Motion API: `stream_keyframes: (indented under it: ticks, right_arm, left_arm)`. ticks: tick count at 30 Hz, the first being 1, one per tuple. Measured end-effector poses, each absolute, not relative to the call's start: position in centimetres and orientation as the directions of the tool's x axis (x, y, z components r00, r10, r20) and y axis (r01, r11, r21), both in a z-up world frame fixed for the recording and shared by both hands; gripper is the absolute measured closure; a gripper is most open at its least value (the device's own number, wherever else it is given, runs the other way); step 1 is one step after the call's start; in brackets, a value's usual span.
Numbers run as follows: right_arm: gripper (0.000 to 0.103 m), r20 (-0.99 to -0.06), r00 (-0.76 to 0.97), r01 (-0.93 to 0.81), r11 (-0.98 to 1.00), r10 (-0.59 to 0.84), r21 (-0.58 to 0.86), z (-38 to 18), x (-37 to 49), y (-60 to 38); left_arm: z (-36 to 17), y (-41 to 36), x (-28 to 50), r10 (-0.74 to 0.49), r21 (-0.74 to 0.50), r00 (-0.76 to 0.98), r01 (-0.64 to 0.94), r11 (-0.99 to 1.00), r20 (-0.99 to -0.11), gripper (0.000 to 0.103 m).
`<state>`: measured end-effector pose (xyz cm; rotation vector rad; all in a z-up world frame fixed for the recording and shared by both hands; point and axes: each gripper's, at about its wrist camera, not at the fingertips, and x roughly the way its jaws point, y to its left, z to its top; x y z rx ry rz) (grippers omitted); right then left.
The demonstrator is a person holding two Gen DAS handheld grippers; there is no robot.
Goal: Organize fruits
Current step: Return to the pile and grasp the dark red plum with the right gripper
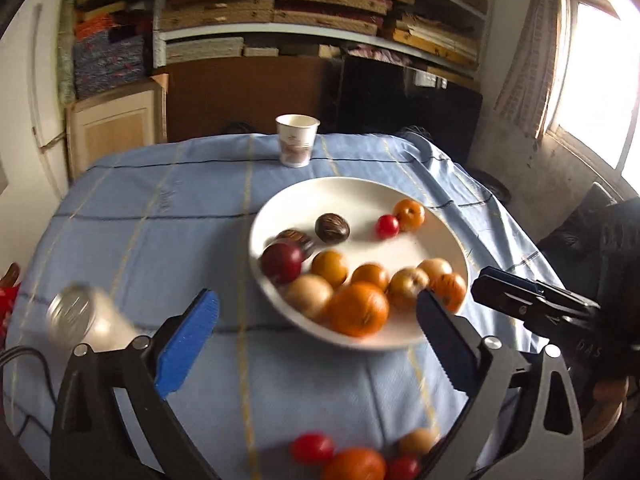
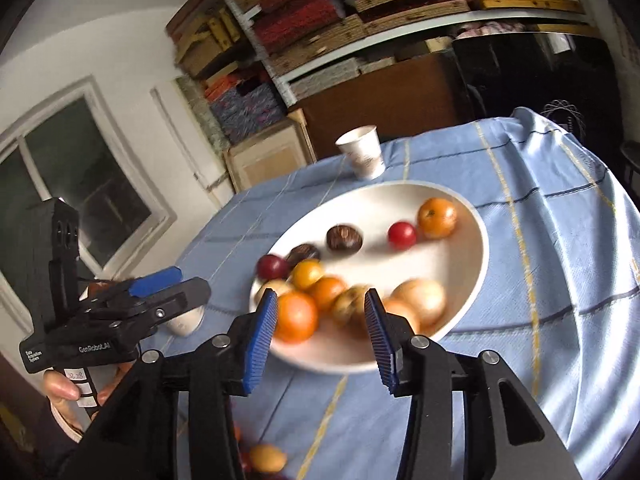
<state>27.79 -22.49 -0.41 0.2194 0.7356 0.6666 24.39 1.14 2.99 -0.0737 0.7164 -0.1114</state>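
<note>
A white plate (image 1: 352,192) on the blue tablecloth holds several fruits: oranges, a big orange (image 1: 359,309), a dark red plum (image 1: 281,262), a small red tomato (image 1: 387,226) and two dark brown fruits. Loose fruits (image 1: 352,460) lie on the cloth near the front edge. My left gripper (image 1: 316,332) is open and empty, above the cloth just before the plate's near rim. My right gripper (image 2: 320,332) is open and empty, over the plate's (image 2: 472,264) near rim and the big orange (image 2: 295,316). The left gripper also shows in the right wrist view (image 2: 160,292).
A paper cup (image 1: 297,145) stands at the table's far edge behind the plate. A white jar with a metal lid (image 1: 86,320) lies on its side at the left. The right gripper's body (image 1: 532,304) is at the plate's right. Shelves and cabinets stand behind the table.
</note>
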Motion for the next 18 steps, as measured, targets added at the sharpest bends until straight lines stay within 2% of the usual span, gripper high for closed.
stream_keyframes:
  ticks: [5, 9, 18]
  right_arm:
    - [0.057, -0.635, 0.453, -0.603, 0.739, 0.626, 0.299, -2.1, 24.1, -18.8]
    - [0.057, -0.692, 0.363, -0.665, 0.694, 0.624, 0.276, -3.1, 23.1, -16.9]
    - [0.057, -0.754, 0.299, -0.657, 0.699, 0.585, 0.283, -3.6, 22.7, -19.4]
  left_arm:
    - [1.0, 4.1, 19.3, -0.14, -0.163, 0.773, 0.047, 0.985, -0.619, 0.005]
    - [-0.5, 5.4, 18.5, -0.093, -0.174, 0.774, -0.022, 0.985, -0.626, 0.005]
    - [-0.6, 5.1, 17.3, -0.037, -0.135, 0.782, -0.06, 0.989, -0.622, 0.005]
